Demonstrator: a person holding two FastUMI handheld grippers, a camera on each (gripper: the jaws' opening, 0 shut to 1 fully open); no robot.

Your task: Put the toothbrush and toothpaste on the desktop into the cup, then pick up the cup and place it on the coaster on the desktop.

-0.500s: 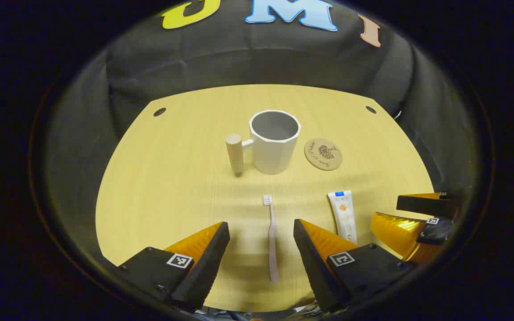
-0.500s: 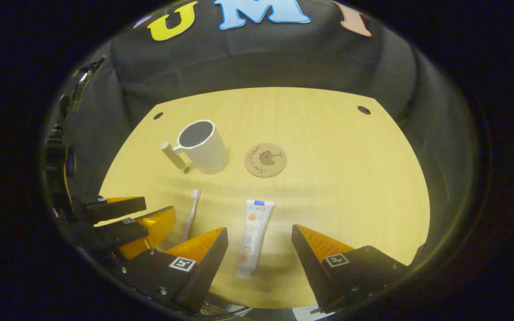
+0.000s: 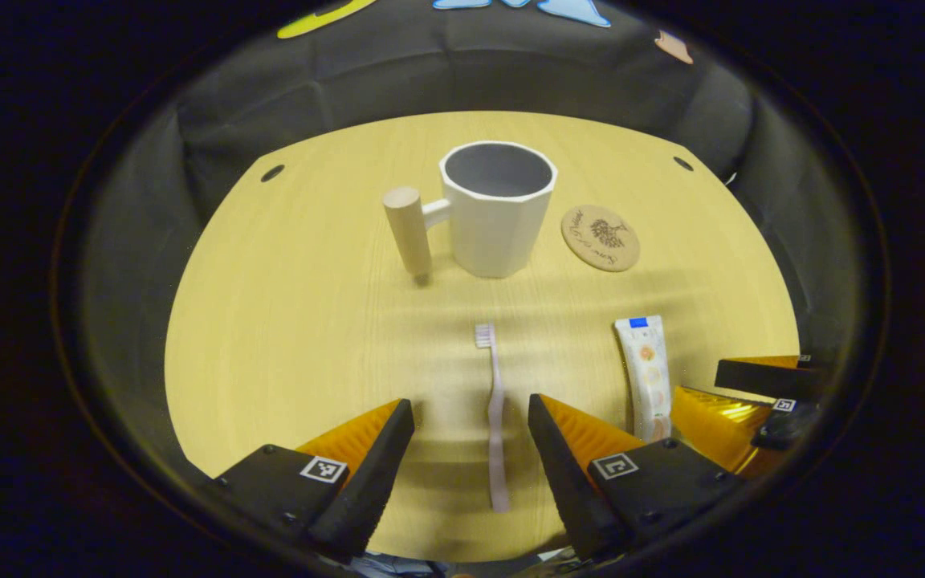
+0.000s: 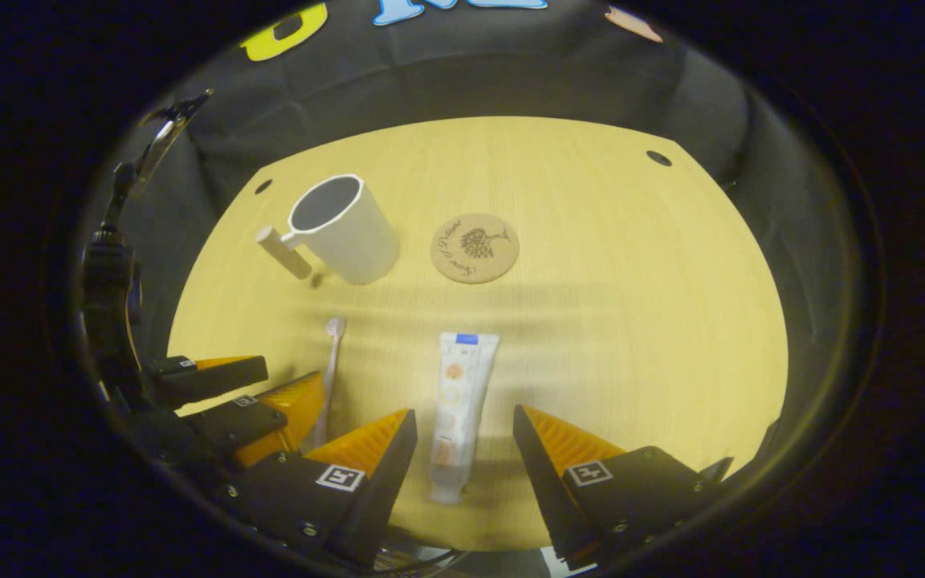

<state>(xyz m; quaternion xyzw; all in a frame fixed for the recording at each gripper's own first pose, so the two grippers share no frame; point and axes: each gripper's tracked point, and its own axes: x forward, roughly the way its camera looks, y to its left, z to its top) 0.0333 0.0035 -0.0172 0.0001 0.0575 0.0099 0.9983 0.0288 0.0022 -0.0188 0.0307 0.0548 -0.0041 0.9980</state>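
pale faceted cup (image 3: 498, 209) with a round wooden peg handle (image 3: 408, 231), standing upright on the light wooden tabletop (image 3: 294, 321), well ahead of the left tool (image 3: 470, 417); interior grey and bare as far as visible, nothing inside. handle pointing to the left of that tool's line, joined to the cup wall by a short stub. round cork coaster (image 3: 600, 238) with a dark printed drawing, flat on the tabletop just to the right of the cup, apart from it, nothing on it.

slim pink toothbrush (image 3: 495, 411) with a small white bristle head, lying flat and lengthwise, head toward the cup, handle running back between the left tool's two spread fingers, touched by neither. left tool open, hovering low over the near edge.

white toothpaste tube (image 4: 457, 409) with a blue band at its far end and small orange prints along its body, lying flat ahead of the right tool (image 4: 458, 429), its crimped end reaching back between that tool's parted fingers, with a gap on each side. right tool open, gripping nothing.

seen from the right tool: cup (image 4: 344, 229) far ahead and to the left, coaster (image 4: 474, 248) straight ahead beyond the tube, toothbrush (image 4: 328, 371) to the left, partly hidden behind the left tool (image 4: 258, 385). seen from the left tool: tube (image 3: 644, 373) to the right, beside the right tool (image 3: 739, 389).
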